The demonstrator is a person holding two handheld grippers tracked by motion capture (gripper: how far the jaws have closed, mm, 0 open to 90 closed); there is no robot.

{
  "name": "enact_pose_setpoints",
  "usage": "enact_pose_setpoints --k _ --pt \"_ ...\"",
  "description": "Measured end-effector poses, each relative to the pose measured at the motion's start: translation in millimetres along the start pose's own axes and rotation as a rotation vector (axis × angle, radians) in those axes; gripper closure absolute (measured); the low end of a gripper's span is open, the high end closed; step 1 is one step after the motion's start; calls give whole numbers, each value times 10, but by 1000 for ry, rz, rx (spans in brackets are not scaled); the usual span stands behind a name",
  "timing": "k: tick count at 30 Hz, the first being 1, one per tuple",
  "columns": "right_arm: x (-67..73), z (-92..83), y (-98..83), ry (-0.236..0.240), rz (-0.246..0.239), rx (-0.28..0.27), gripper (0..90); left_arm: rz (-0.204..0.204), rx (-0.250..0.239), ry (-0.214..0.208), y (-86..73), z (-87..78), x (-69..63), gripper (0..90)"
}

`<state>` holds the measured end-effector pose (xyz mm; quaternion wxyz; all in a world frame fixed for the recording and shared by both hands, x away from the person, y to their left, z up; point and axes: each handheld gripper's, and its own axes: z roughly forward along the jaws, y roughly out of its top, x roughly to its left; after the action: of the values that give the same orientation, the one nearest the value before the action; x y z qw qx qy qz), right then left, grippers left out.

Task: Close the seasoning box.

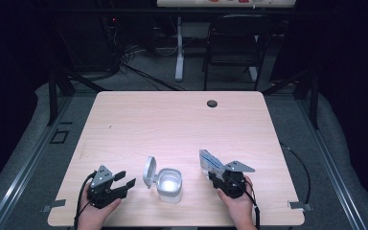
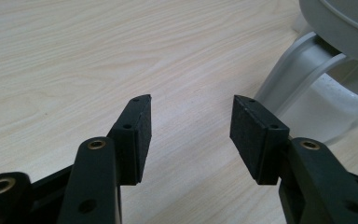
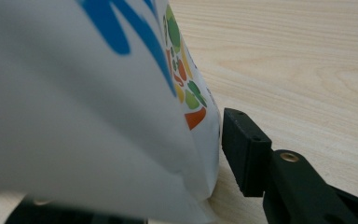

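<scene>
I have the right gripper (image 1: 219, 175) at the lower right of the high view, with a white pouch (image 1: 209, 163) printed in blue and coloured shapes standing between its jaws. In the right gripper view the pouch (image 3: 98, 93) takes up the left and centre of the frame, its bottom edge resting on the table (image 3: 307, 56). The one jaw I can see stands just beside the pouch wall with a thin gap, so I judge the grip released, or nearly so; the other jaw is hidden behind the pouch.

The left gripper (image 1: 125, 181) sits at the lower left of the high view, jaws well apart and holding nothing. In the left gripper view only bare table (image 2: 121, 46) lies between them, with the hinge of a clear container (image 2: 307, 60) at the upper right.

That container (image 1: 169, 183) stands at lower centre of the high view, its lid (image 1: 149, 171) flipped up on the left side, well apart from the pouch.

My judgement: the step in hand is setting the pouch down upright. To do it well, I should open the jaws fully before drawing back, and withdraw straight along their line so neither pad drags the pouch over.
</scene>
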<state>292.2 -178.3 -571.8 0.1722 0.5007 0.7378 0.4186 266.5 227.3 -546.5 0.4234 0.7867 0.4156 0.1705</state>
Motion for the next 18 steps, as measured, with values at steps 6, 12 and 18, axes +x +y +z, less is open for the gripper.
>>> enact_pose_setpoints --k 6,12,18 --pt "-1 -17 9 4 10 -20 570 -3 -1 7 -15 -9 8 489" --pt "3 -43 28 8 3 -21 520 -1 -3 2 -16 -10 15 488" --pt "0 -70 20 4 5 -25 494 3 1 2 -18 -20 22 484"
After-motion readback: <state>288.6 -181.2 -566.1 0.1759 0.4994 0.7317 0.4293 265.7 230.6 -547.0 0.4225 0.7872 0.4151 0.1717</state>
